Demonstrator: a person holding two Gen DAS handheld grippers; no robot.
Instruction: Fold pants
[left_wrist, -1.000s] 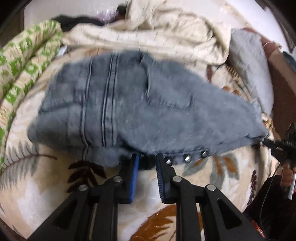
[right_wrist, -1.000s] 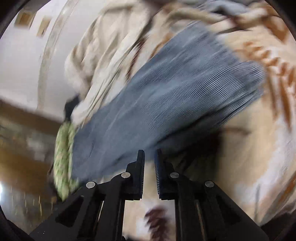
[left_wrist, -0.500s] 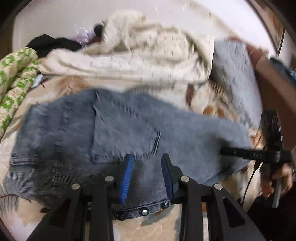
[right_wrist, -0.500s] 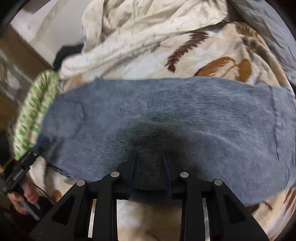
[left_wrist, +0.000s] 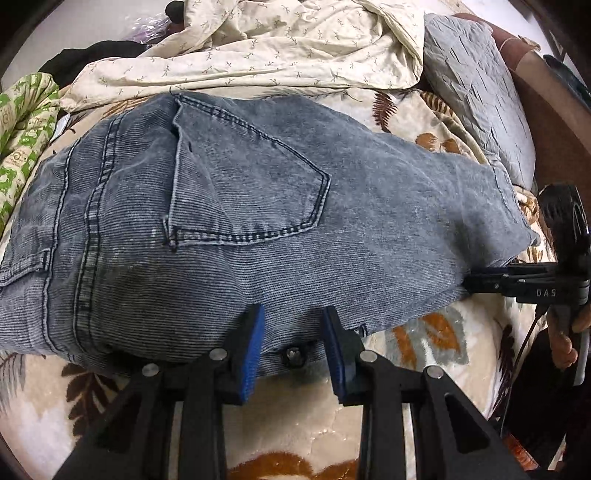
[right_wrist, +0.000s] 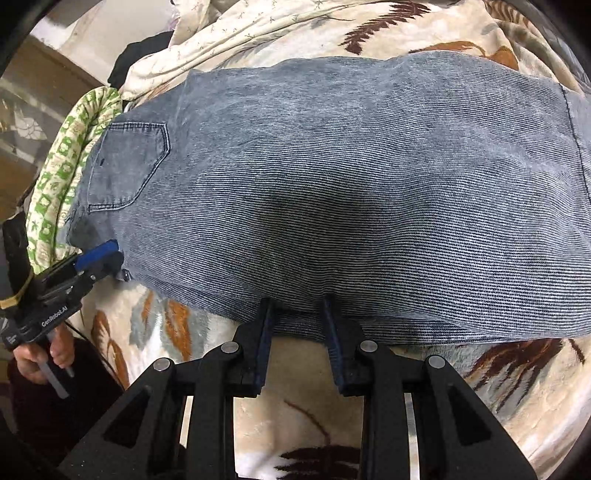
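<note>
Left wrist view is showing the left gripper (left_wrist: 293, 341) and right gripper (right_wrist: 297, 334), jaws just parted, straddling the folded jeans' (left_wrist: 258, 221) near edge unpinched.

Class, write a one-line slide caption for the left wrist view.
Left tongs open at the studded edge of grey-blue corduroy pants lying on a leaf-print plush blanket.

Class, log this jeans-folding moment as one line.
jeans: folded, flat on blanket | left gripper: open at waistband | right gripper: open at edge
</note>
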